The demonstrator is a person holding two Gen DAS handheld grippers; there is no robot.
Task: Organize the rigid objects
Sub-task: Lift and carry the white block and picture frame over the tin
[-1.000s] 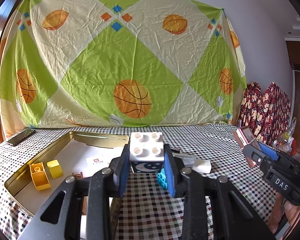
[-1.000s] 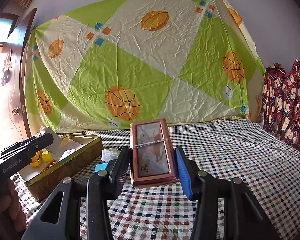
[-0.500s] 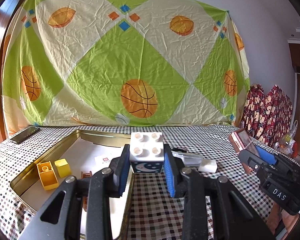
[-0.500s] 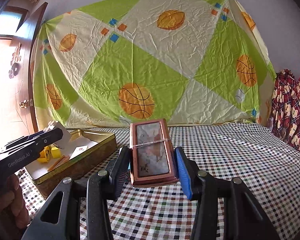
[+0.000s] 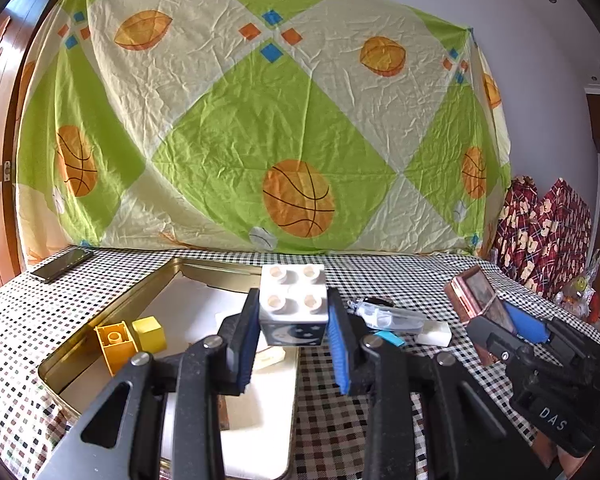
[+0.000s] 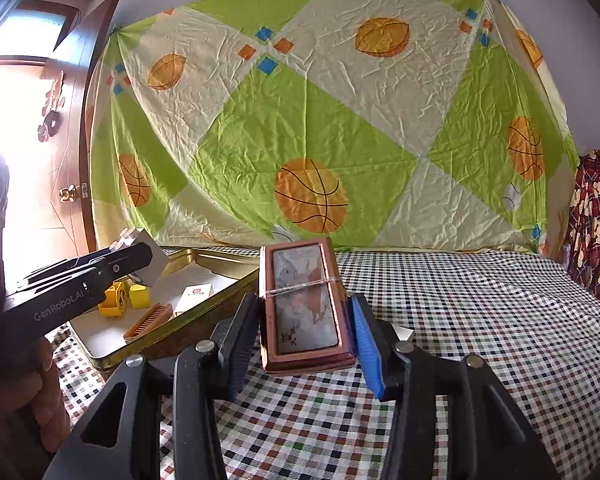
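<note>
2 rigid blocks: studded cube, framed slab.

Two blocks are lying in the tin, left of the eraser; a phone is lying behind.

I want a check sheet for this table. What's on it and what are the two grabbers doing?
Surface: checkered tablecloth.
Job's things: white toy brick; copper framed box; gold tin tray holding yellow blocks, a comb, a card.
Clutter: phone, white eraser, clear packet.
Grippers: left gripper shut on the brick; right gripper shut on the box.
Cables: nothing seen.
Surroundings: basketball sheet, door.
</note>
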